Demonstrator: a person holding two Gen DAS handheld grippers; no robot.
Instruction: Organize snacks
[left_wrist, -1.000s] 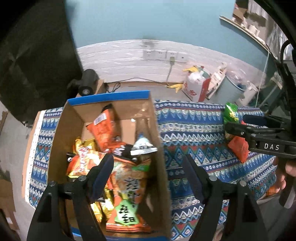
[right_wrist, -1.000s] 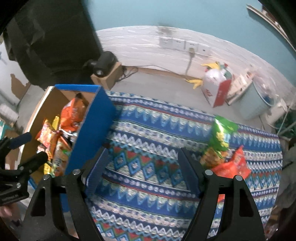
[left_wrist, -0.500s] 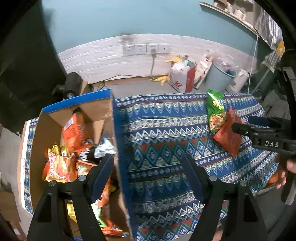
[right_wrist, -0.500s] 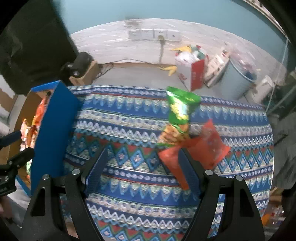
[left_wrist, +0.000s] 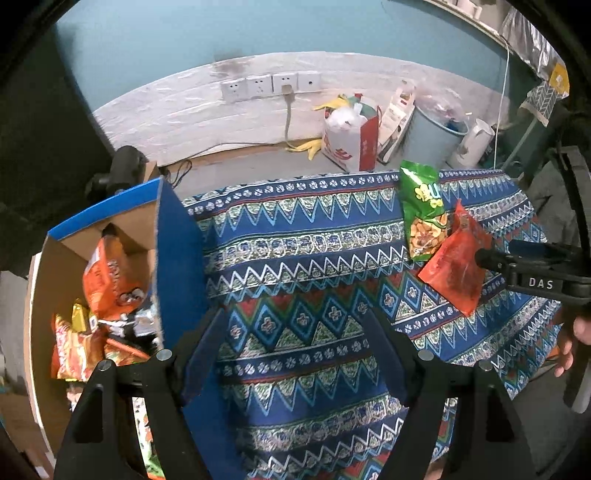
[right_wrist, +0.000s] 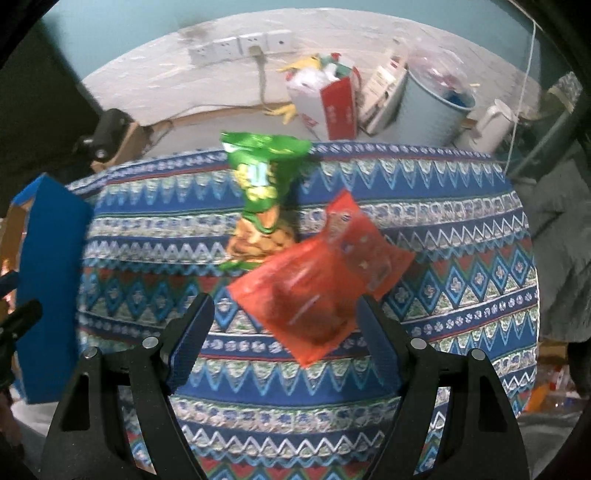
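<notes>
A cardboard box (left_wrist: 173, 258) with blue outer walls stands at the left of the patterned cloth (left_wrist: 295, 266) and holds several snack packs (left_wrist: 107, 280). A red snack pack (right_wrist: 317, 284) and a green snack pack (right_wrist: 258, 199) lie on the cloth at the right; both also show in the left wrist view, red (left_wrist: 454, 269) and green (left_wrist: 421, 210). My right gripper (right_wrist: 284, 332) is open, with the red pack just ahead between its fingers. My left gripper (left_wrist: 295, 347) is open and empty over the cloth beside the box.
Behind the table are a red and white bag (left_wrist: 351, 140), a pale blue bin (left_wrist: 432, 136), a white kettle (left_wrist: 472, 144) and wall sockets (left_wrist: 269, 85) with a cable. A dark object (left_wrist: 122, 173) sits behind the box. The box wall shows in the right wrist view (right_wrist: 48, 280).
Both grippers have swung to the right, away from the box. The red and green packs now sit closer and more central in the right wrist view. Both stay open.
</notes>
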